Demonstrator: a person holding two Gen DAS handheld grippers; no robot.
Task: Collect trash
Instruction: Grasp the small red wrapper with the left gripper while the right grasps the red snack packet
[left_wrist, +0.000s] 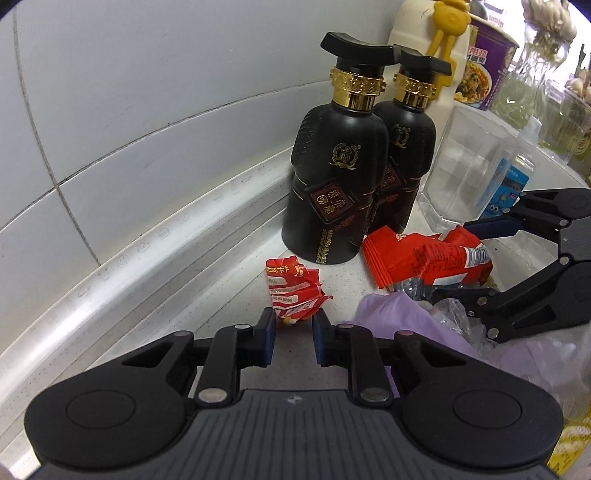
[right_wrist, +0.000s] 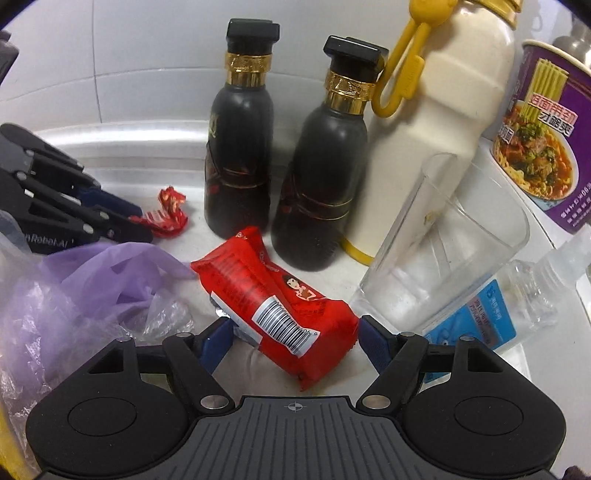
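The crumpled red wrapper (left_wrist: 295, 291) lies at 12 o'clock off your left gripper (left_wrist: 293, 334), its near end between narrowly parted fingers. Your right gripper (right_wrist: 295, 338) gapes wide around the glossy red snack packet (right_wrist: 275, 308) — puffy, barcode up, apparently ungripped.

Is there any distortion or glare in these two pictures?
Left wrist view: fisheye bends the counter's back ledge into a curve; the corners are dark. Right wrist view: the two black bottles lean apart, and the clear glass shows soft reflections only.
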